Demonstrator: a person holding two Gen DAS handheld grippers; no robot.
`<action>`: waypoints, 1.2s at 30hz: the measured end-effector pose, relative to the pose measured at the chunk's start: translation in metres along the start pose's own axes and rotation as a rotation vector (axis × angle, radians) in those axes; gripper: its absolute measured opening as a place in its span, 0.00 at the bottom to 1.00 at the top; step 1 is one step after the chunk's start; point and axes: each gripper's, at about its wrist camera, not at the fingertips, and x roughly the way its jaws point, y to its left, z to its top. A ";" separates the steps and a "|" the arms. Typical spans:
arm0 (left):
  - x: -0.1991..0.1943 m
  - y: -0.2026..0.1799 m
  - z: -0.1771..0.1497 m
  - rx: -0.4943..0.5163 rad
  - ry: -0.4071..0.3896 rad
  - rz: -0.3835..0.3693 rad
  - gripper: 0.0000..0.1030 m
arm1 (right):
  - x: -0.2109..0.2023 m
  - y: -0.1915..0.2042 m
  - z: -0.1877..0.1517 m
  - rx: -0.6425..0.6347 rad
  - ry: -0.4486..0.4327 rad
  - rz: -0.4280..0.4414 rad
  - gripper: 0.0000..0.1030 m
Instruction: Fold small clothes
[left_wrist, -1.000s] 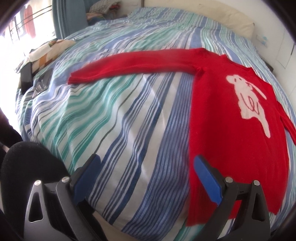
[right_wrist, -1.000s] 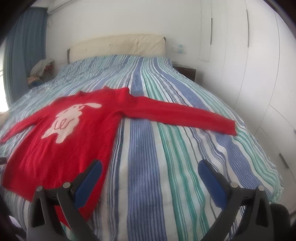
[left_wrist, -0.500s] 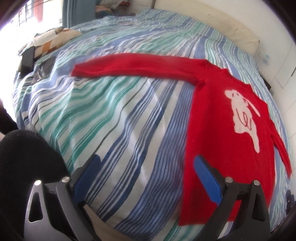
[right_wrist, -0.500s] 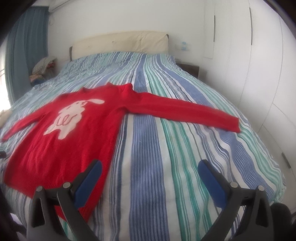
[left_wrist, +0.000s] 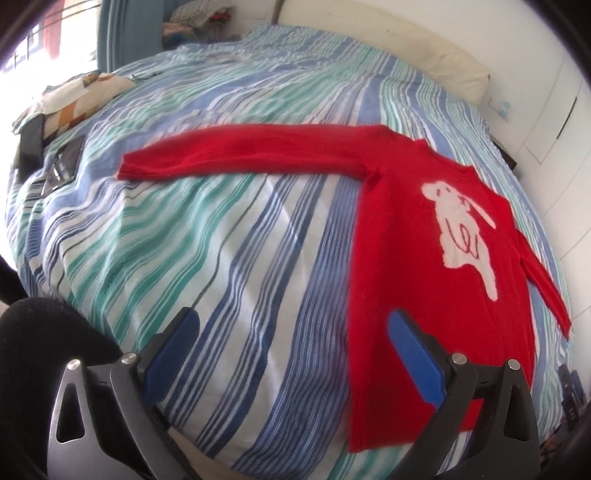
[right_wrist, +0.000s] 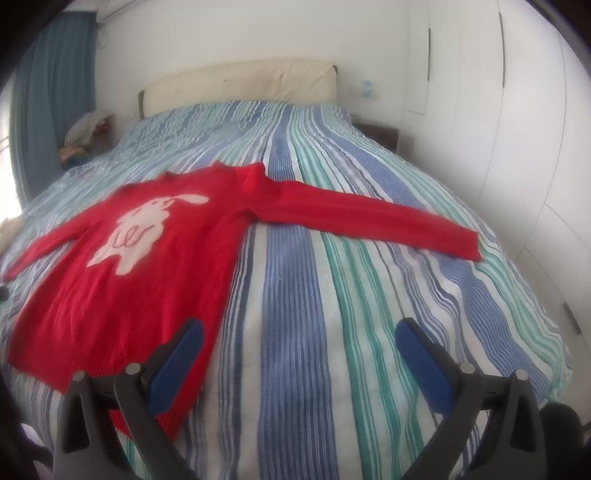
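A red sweater (left_wrist: 399, 258) with a white rabbit motif lies flat, front up, on the striped bed, both sleeves spread out sideways. In the left wrist view its left sleeve (left_wrist: 240, 151) stretches across the bed, and my left gripper (left_wrist: 291, 328) hovers open above the bedspread just left of the sweater's hem. In the right wrist view the sweater (right_wrist: 147, 266) sits at left, its other sleeve (right_wrist: 369, 218) reaching right. My right gripper (right_wrist: 299, 339) is open over the bare bedspread, its left finger above the hem corner. Neither gripper holds anything.
The bed (right_wrist: 351, 295) has a blue, green and white striped cover and a cream headboard (right_wrist: 240, 85). White wardrobe doors (right_wrist: 517, 129) stand at right. A patterned cushion (left_wrist: 74, 96), a dark box (left_wrist: 31, 144) and a tablet-like item (left_wrist: 62, 166) lie near the bed's left edge. Clothes are piled by the curtain (right_wrist: 85, 136).
Both grippers have drawn back and risen a little, so the sweater sits further off in each view. The left view has swung slightly right. The sweater itself has not moved.
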 end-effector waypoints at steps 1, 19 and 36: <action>0.000 0.002 -0.001 -0.006 -0.011 -0.019 0.99 | 0.001 0.000 -0.001 0.003 0.005 0.003 0.99; -0.007 0.000 -0.009 0.003 -0.087 -0.035 0.99 | 0.011 -0.014 -0.004 0.095 0.057 0.021 0.99; -0.005 0.035 0.021 -0.021 -0.129 0.026 0.98 | 0.076 -0.167 0.077 0.511 0.136 0.219 0.99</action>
